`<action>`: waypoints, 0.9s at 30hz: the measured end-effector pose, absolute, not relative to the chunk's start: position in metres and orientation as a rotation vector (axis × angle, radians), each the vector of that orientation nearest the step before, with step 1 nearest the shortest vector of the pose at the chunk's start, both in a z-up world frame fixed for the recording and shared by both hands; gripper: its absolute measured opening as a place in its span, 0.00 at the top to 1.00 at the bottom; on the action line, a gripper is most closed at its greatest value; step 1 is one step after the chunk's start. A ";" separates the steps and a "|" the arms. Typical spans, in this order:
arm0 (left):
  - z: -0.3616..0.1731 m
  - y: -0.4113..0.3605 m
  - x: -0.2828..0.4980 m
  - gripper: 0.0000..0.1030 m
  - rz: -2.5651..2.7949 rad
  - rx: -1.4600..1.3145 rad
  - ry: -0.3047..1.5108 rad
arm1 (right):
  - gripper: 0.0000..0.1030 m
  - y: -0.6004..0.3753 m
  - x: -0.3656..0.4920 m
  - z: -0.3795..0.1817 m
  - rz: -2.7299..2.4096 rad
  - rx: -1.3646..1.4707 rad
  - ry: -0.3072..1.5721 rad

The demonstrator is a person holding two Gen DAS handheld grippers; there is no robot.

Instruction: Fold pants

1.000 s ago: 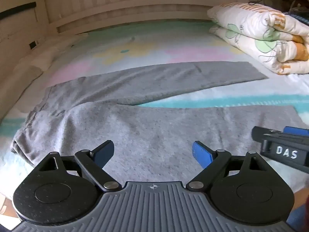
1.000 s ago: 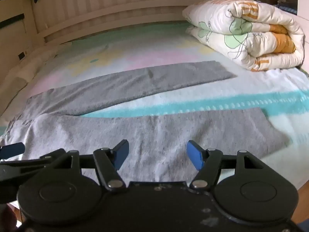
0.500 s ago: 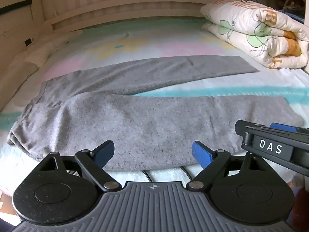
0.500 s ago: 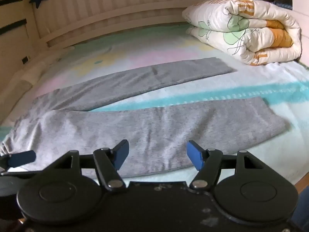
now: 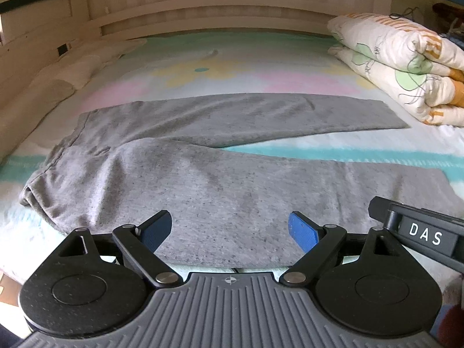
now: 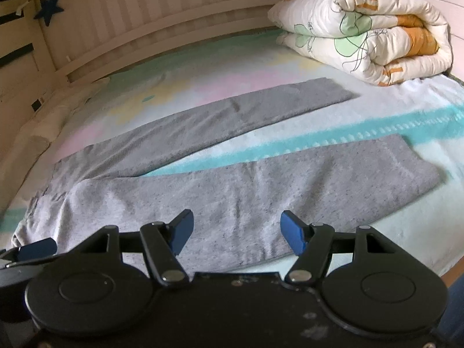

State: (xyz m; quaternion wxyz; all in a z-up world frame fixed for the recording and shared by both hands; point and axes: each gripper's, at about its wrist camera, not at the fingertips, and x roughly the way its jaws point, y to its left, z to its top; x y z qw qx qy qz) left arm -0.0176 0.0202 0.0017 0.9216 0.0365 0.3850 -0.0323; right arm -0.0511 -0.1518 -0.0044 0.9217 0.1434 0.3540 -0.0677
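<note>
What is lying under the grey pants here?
The grey pants lie flat on a pastel striped bedsheet, legs apart with sheet showing between them. Whatever sits beneath the fabric itself is covered. Both grippers are open above the near leg.

Pants [image 5: 203, 179] on bed [image 5: 261, 66] — quilt [image 5: 406, 66] behind, right.
</note>
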 end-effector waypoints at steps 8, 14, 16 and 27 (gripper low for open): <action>-0.005 0.028 -0.010 0.14 -0.045 0.064 0.824 | 0.32 -0.153 -0.048 -0.012 -0.138 0.305 0.747; -0.010 0.026 -0.006 0.14 -0.053 0.063 0.843 | 0.32 -0.158 -0.046 -0.019 -0.154 0.319 0.760; -0.011 0.024 -0.005 0.14 -0.053 0.079 0.838 | 0.32 -0.159 -0.045 -0.021 -0.159 0.330 0.766; -0.025 0.029 0.003 0.14 -0.020 0.092 0.880 | 0.32 -0.159 -0.033 -0.037 -0.178 0.329 0.815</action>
